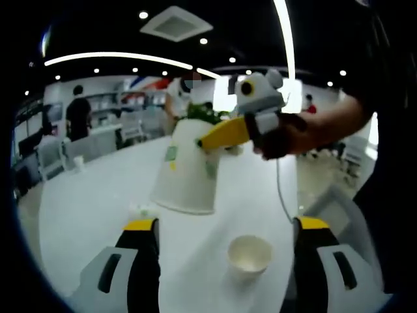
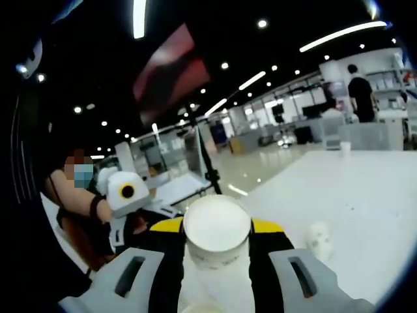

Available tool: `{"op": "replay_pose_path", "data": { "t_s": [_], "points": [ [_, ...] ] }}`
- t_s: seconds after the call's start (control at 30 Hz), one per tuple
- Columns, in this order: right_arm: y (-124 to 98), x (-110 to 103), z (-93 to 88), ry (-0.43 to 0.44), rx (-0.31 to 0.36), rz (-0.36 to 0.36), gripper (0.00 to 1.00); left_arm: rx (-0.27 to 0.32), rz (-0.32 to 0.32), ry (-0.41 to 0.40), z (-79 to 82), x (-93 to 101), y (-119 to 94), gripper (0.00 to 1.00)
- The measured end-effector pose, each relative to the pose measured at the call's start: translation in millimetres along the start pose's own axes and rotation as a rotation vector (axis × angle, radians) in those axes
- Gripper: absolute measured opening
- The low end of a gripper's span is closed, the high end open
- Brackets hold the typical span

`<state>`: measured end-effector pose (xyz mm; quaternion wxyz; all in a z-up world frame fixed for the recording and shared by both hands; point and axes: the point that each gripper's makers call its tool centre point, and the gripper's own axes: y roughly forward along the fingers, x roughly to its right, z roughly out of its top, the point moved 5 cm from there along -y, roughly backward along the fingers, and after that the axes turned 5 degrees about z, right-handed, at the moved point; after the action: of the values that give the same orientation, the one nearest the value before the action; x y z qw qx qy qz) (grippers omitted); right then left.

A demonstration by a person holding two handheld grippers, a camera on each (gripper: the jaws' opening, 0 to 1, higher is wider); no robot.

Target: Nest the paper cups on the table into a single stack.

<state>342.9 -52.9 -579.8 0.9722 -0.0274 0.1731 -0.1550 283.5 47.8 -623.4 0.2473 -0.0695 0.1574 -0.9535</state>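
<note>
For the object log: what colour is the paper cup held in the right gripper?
White, with small green markings on its side; the held cup shows best in the left gripper view.

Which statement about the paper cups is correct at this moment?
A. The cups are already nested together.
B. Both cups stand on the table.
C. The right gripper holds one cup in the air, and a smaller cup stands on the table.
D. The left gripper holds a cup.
C: in the left gripper view the right gripper grips the large cup above the table, while the small cup stands alone between the open jaws of the left gripper.
</note>
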Motion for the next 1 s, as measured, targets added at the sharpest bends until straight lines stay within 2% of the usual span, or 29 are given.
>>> {"op": "replay_pose_path", "data": {
  "t_s": [0.27,0.5,1.0],
  "points": [
    [3,-5,-6.5,0.02,-0.01,0.026,0.35,0.007,-0.004,-0.013,1.8,2.7,-1,0.82],
    [1,-6,-9.7,0.024,-0.026,0.035,0.35,0.048,0.016,-0.037,8.0,-1.8,-6,0.78],
    [-2,-9,-20.8,0.029,-0.065,0.051,0.35,0.086,0.025,-0.063,14.9,-7.1,-15,0.64]
  ]
}}
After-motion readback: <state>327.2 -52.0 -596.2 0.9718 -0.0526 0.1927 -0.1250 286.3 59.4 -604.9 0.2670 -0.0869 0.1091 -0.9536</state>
